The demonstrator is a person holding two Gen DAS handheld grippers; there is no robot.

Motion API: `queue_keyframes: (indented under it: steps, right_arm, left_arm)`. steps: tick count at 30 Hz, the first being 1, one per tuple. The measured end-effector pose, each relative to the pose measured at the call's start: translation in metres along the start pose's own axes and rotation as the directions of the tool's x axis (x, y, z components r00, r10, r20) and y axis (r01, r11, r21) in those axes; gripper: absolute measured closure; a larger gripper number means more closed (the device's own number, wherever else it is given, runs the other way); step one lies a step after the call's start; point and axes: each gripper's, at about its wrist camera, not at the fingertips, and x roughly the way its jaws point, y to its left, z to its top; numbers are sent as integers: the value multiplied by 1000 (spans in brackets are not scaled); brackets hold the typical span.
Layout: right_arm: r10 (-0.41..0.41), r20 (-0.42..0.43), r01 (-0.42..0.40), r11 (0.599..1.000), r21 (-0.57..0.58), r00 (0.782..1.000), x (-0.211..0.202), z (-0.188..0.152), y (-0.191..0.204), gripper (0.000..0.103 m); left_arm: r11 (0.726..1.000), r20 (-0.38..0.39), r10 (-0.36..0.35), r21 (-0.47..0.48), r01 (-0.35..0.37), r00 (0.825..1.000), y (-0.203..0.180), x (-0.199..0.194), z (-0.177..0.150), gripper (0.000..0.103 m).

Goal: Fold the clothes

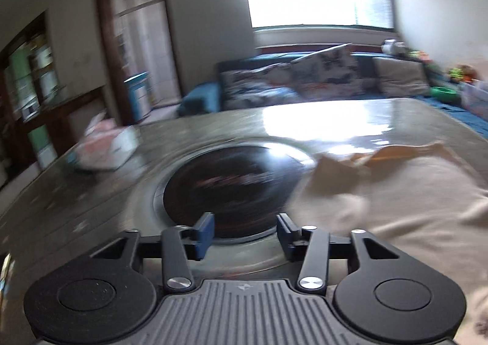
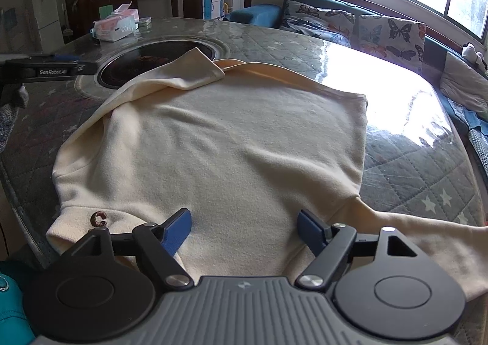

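Observation:
A cream sweatshirt lies spread flat on the table, one sleeve folded across its far left corner and another sleeve trailing off to the right. My right gripper is open and empty, hovering over the near hem. My left gripper is open and empty above the dark round hotplate, left of the sweatshirt. The left wrist view is motion-blurred. The left gripper also shows in the right wrist view at the far left.
The round table has a quilted grey cover under clear plastic. A tissue pack sits at its far left edge. A sofa with butterfly cushions runs behind, under a bright window. A teal object is at the near left.

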Motion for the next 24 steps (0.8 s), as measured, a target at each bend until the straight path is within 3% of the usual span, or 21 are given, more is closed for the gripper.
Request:
queue_keyframes:
  steps: [6,11,13,15,16,18,24]
  right_arm:
    - [-2,-5,2,1000,2,1000,1,1,0,21]
    - [2,-2,-2,1000,6,1000,1,0,-1,20]
    - [4,-1,-4,1000,6,1000,2,0,-2,20]
    - [7,1,-7,1000,7,1000,2,0,-2,19]
    - [8,2,-8,1000,7,1000,2,0,-2,19]
    - [9,3,-9,1000,6,1000,2,0,-2,19]
    - [8,7,-8,1000,5,1000,2,-1,-2,18]
  left_arm:
    - [976,25,-123,187,116,992,-59,8,10,42]
    - [943,4,-54,328,50,999,-87,37,2,42]
    - [939,-32,-22,341,32,999,-86,49,-2,52]
    - [944,-56,-13,330,31,998,-79,54,-6,68]
    - [946,-53,-9,324,26,999,-75,53,-9,70]
    - [953,-22,14,302,-7,1000,-66,49,-9,91]
    - [982,-36,129,145,-123,991,-19,35,-11,95]
